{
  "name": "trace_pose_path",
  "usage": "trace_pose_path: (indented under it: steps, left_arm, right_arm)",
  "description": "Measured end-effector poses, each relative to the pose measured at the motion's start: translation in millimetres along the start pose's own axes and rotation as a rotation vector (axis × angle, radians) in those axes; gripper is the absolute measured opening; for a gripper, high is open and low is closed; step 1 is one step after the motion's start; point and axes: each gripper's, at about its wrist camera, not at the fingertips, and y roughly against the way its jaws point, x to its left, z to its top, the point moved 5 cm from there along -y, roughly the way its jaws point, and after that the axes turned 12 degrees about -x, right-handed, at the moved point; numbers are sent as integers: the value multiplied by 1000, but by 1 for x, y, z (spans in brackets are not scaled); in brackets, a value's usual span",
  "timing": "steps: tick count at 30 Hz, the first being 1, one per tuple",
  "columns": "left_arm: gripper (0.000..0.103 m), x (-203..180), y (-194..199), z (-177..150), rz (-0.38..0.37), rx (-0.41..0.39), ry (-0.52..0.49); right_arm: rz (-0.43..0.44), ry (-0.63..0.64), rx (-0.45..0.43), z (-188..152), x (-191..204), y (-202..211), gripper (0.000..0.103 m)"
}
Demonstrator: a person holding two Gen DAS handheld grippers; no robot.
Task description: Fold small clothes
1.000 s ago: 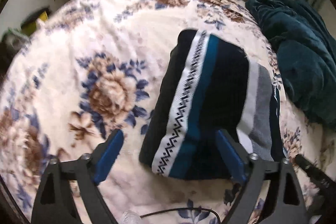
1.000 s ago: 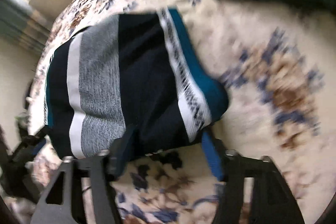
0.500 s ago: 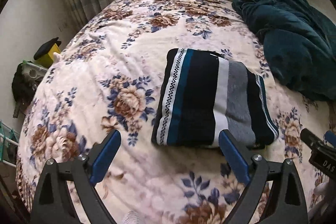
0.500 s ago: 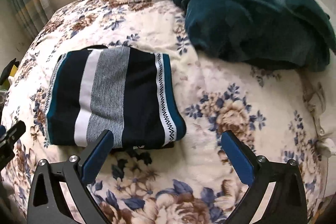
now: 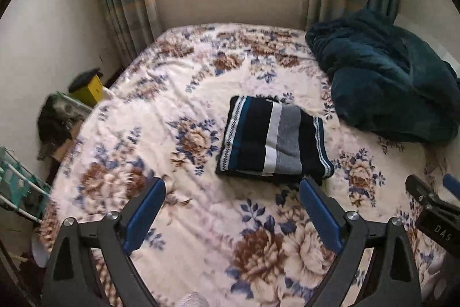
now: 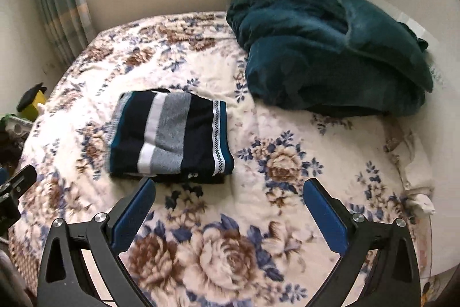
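Now the folded striped garment (image 5: 273, 140) lies mid-bed (image 5: 178, 82); left claw (image 5: 233, 213) and right claw (image 6: 230, 216) gape wide, empty, near the bed's front edge.

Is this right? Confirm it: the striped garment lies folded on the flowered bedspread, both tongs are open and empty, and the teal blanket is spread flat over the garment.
One thing is wrong. The teal blanket is bunched in a heap beside the striped garment, apart from it, as the right wrist view shows. The rest holds: the garment lies folded on the flowered bedspread, and the left tongs and right tongs are open and empty.
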Motion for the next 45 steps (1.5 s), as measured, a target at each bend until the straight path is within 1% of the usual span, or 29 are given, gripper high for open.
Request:
trace_pose_path:
  steps: [5,6,8,10,14,17,19,24,29,31,32,36,38,45]
  left_arm:
    - [95,-10,79,3,-8,-34,-2]
    - [95,-11,91,3,-5,-41,-6]
    - [95,-15,120,4,-13,-56,-3]
    - [95,-16,148,4,-16,-70,6]
    - [95,-12,187,10,-21,-94,21]
    - [95,-8,219,17,-15,-132,10]
    - [95,-4,239,19,-15,-148,6]
    - [95,8,272,20,-11,-171,2]
    - [95,16,291,16,-30,-177,19]
    - [103,18,293,14,-33,-175,19]
    - [103,18,293,14,-35,-179,19]
    - [103,20,299,13,-31,-189,22]
    - [103,21,299,13,-32,-188,18]
    - [103,19,302,11,-19,-198,16]
  right_arm:
    - [7,1,-59,7,-21,90,103]
    - [15,-3,-72,9,-28,115,103]
    - [20,-4,-96,12,-36,147,103]
    - [29,8,-127,16,-44,188,103]
    - [53,22,-170,23,-54,253,103]
    - [62,28,-200,26,-59,303,103]
    - [68,37,-212,28,-59,328,103]
    - [79,35,-233,28,-61,384,103]
    - [86,36,-259,31,-60,423,103]
    - [90,34,-267,33,-59,435,103]
    - [90,38,-272,33,-57,441,103]
    - [100,50,-281,34,-53,450,103]
    - [102,46,-270,32,-53,453,103]
    - [121,51,-273,36,-57,454,103]
